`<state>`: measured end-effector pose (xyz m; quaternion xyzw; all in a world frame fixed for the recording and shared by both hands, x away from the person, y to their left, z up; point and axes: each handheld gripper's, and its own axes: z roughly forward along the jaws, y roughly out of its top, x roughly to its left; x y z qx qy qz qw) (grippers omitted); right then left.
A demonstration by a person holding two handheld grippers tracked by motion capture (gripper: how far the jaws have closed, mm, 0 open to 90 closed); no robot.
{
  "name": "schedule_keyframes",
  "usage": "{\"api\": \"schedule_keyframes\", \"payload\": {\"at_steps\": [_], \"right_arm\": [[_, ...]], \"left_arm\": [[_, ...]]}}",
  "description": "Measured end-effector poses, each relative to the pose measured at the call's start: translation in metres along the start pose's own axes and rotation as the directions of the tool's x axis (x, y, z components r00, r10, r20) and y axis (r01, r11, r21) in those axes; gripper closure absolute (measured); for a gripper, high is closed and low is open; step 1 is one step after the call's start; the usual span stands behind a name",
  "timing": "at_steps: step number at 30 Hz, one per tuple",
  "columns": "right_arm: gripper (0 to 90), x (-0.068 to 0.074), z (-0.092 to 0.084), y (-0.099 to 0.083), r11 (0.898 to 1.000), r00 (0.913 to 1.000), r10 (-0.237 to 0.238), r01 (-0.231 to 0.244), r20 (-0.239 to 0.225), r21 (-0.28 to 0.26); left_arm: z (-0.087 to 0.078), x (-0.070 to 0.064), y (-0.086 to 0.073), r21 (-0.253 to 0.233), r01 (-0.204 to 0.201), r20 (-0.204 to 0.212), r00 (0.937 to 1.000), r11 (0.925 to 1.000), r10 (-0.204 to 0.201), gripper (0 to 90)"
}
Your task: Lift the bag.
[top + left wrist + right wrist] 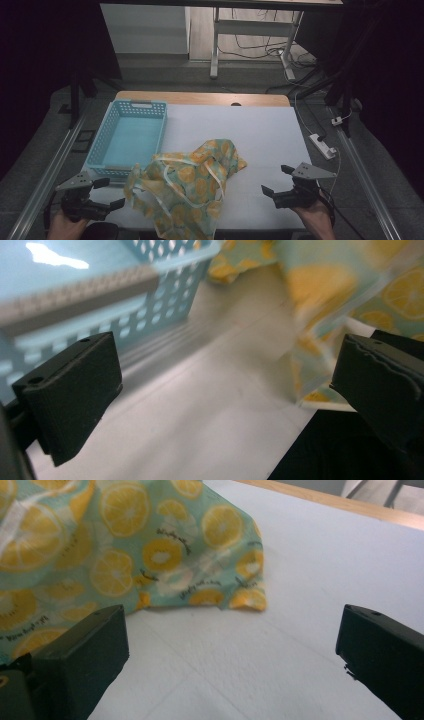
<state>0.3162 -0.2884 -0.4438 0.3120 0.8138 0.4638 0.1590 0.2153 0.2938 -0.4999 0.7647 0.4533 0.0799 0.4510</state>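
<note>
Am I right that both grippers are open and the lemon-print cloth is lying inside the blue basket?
Not quite. Both the left gripper and right gripper are open, but the lemon-print cloth lies crumpled on the table, beside the blue basket, which holds nothing. The high view shows it.

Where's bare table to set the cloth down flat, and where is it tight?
Free: the white table right of the blue basket, beyond the lemon-print cloth, and the strip between cloth and right gripper. Crowded: the near left corner, where left gripper, basket and cloth sit close.

Lemon-print cloth [189,186] between two parted grippers
</note>
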Motion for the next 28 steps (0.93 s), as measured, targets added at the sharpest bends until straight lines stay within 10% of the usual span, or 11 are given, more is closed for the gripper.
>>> {"api": "schedule_keyframes", "payload": {"at_steps": [10, 28], "right_arm": [[1.1, -0.004, -0.011, -0.039, 0.999, 0.9969, 0.024, -0.027, 0.075, 0.039], [1.0, -0.016, -0.012, -0.073, 0.981, 0.9848, 0.12, -0.137, 0.126, 0.141]], "left_arm": [[0.006, 0.009, -0.023, -0.018, 0.07, -0.047, 0.9964, 0.9974, -0.07, 0.0], [0.015, 0.003, -0.021, 0.063, 0.068, -0.119, 0.9911, 0.9957, -0.06, 0.0]]}}
